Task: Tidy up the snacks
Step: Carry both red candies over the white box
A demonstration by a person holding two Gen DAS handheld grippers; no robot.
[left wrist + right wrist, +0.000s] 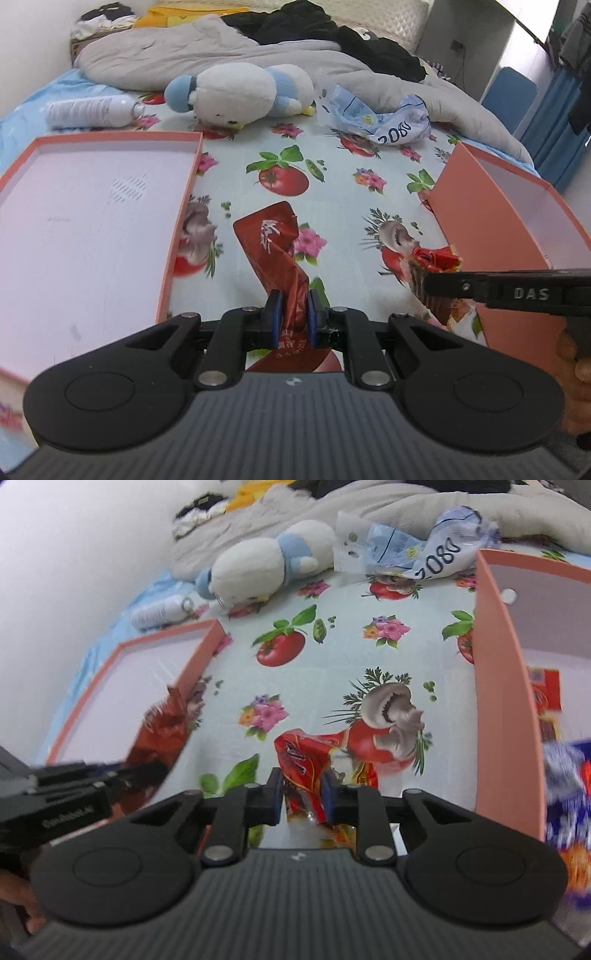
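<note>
We see a dark red snack packet twisted upright; a crinkled bright red wrapper stands near the pink box.

Left gripper: jaws nearly closed, blue pads pinching a dark red packet, held level, pointing far. Right gripper: jaws narrow, clamped on a bright red wrapper, just right of the left one. Bare fingers grip the right handle.
</note>
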